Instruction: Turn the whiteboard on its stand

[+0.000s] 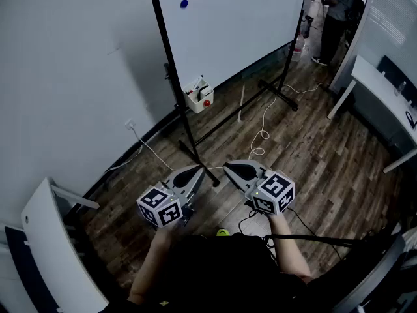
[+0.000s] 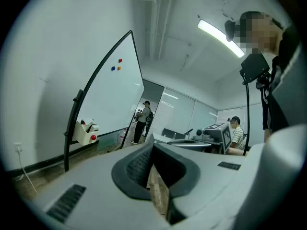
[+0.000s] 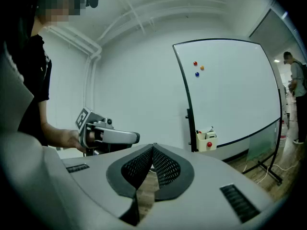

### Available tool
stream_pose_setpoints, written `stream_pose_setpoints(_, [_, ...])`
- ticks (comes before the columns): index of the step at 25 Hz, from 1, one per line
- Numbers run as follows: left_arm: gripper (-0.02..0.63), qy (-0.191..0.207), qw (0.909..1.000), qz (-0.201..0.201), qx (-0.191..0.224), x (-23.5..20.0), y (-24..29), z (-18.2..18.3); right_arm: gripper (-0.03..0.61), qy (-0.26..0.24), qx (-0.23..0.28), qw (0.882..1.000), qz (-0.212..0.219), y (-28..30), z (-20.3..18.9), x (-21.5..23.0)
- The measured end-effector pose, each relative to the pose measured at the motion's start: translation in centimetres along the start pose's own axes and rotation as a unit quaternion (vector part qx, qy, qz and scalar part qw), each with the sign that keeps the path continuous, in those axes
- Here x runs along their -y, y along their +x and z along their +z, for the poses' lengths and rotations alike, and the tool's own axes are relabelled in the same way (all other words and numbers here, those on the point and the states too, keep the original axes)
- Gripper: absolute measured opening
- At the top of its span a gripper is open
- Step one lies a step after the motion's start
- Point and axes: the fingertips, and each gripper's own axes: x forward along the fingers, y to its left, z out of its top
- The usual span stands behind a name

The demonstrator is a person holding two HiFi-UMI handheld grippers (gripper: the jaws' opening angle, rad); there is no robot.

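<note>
The whiteboard (image 1: 241, 25) stands on a black wheeled stand (image 1: 184, 119) ahead of me, with three coloured magnets (image 1: 184, 3) near its top. A white marker box (image 1: 199, 96) hangs on the near post. Both grippers hover low over the wood floor, short of the stand and touching nothing. My left gripper (image 1: 198, 169) is shut and empty, its pads meeting at the tip (image 2: 152, 145). My right gripper (image 1: 229, 167) is likewise shut and empty (image 3: 153, 147). The board (image 3: 230, 90) and its box (image 3: 207, 140) lie to the front right in the right gripper view, and the board (image 2: 112, 99) lies front left in the left gripper view.
A white cable (image 1: 262, 130) runs across the floor under the stand. A person (image 1: 339, 15) stands beyond the board at the back right. White desks (image 1: 374, 83) line the right side, a white chair (image 1: 55, 253) stands near left, and the wall (image 1: 71, 77) is close behind the board.
</note>
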Motion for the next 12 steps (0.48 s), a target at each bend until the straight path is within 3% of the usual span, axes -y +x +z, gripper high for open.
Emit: stream_pose_setpoints(12, [0.011,0.002,1.0000,0.009,0.003,-0.37,0.47,0.23,-0.003,0.010,0.009,1.000,-0.002,0.39,0.02,1.11])
